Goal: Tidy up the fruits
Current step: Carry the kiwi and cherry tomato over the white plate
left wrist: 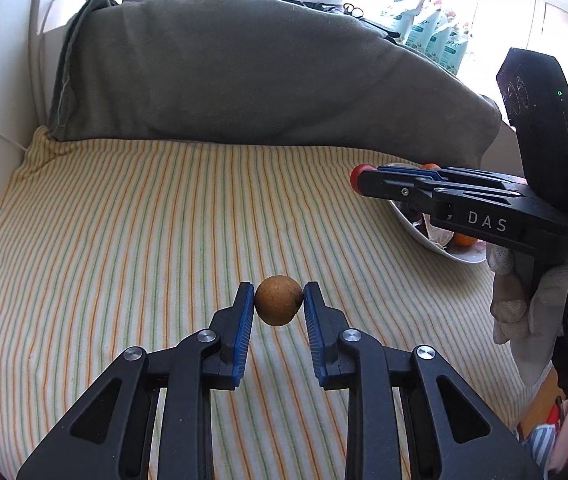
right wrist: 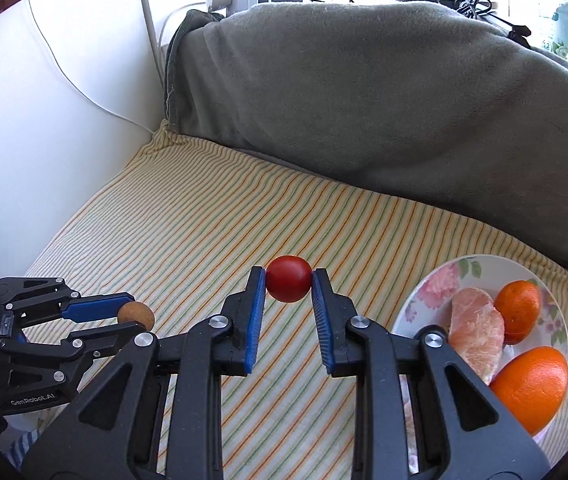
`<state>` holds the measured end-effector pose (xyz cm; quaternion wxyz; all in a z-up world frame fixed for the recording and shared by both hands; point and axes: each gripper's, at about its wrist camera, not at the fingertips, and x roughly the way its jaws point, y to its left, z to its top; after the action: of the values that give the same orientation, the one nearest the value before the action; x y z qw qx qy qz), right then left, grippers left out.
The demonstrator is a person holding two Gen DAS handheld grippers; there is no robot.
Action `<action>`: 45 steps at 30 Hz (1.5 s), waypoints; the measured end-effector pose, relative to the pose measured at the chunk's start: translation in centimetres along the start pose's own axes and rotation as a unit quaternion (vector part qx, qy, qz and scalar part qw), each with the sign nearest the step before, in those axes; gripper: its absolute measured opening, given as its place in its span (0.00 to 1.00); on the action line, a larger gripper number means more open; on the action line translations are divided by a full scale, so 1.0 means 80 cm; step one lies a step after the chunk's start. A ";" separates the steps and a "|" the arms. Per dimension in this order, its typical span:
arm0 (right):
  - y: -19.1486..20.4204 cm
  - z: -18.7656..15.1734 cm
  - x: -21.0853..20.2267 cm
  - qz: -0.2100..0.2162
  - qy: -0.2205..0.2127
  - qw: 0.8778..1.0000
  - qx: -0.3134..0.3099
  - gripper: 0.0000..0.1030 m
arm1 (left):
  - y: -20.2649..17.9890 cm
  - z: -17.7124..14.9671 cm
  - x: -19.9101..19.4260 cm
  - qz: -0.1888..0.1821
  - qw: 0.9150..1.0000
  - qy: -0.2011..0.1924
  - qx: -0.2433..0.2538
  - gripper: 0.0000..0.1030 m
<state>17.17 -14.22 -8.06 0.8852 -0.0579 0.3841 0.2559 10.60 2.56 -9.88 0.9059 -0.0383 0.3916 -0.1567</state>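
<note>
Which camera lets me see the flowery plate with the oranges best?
The right wrist view. There the flowered plate lies open to the camera, holding two oranges and a peeled fruit piece. In the left wrist view the right gripper hides most of it, leaving only part of its white rim.

The left tool (left wrist: 278,300) holds a round fruit (left wrist: 278,305) above the cloth (left wrist: 123,220). To its right, the right tool (right wrist: 288,278) holds a tomato (right wrist: 288,278). The plate (right wrist: 436,284) lies on the cloth at the far right, with two oranges (right wrist: 532,386) and a peeled piece (right wrist: 477,324) on it. A blanket (right wrist: 364,100) lies behind.
</note>
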 end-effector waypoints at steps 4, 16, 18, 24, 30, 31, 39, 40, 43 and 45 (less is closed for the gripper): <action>-0.012 0.003 -0.023 -0.004 -0.012 1.000 0.008 0.24 | -0.013 0.008 0.000 -0.008 1.000 -0.006 0.008 0.23; -0.081 -0.007 -0.079 -0.042 -0.039 0.998 0.037 0.24 | -0.067 0.039 0.013 -0.043 0.998 -0.020 0.038 0.23; -0.092 -0.010 -0.085 -0.049 -0.041 0.997 0.043 0.24 | -0.075 0.041 0.015 -0.049 0.998 -0.021 0.043 0.23; -0.122 -0.020 -0.102 -0.065 -0.047 0.995 0.062 0.24 | -0.094 0.051 0.019 -0.061 0.996 -0.026 0.056 0.23; -0.150 -0.025 -0.114 -0.076 -0.052 0.993 0.080 0.24 | -0.116 0.062 0.028 -0.074 0.995 -0.028 0.068 0.23; -0.155 -0.025 -0.115 -0.076 -0.052 0.992 0.083 0.24 | -0.121 0.064 0.030 -0.077 0.994 -0.028 0.070 0.23; -0.184 -0.029 -0.115 -0.074 -0.051 0.990 0.110 0.24 | -0.160 0.073 0.043 -0.097 0.991 -0.029 0.093 0.23; -0.187 -0.029 -0.114 -0.072 -0.051 0.990 0.113 0.24 | -0.166 0.073 0.045 -0.099 0.990 -0.028 0.096 0.23; -0.197 -0.030 -0.109 -0.067 -0.047 0.989 0.122 0.24 | -0.179 0.072 0.052 -0.104 0.989 -0.025 0.106 0.23; -0.202 -0.031 -0.104 -0.065 -0.042 0.989 0.125 0.24 | -0.188 0.071 0.057 -0.106 0.988 -0.022 0.112 0.23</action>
<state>18.80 -32.30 -5.38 0.9155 0.0392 0.3712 0.1499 13.79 -13.45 -6.22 0.8909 0.0190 0.3454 -0.2943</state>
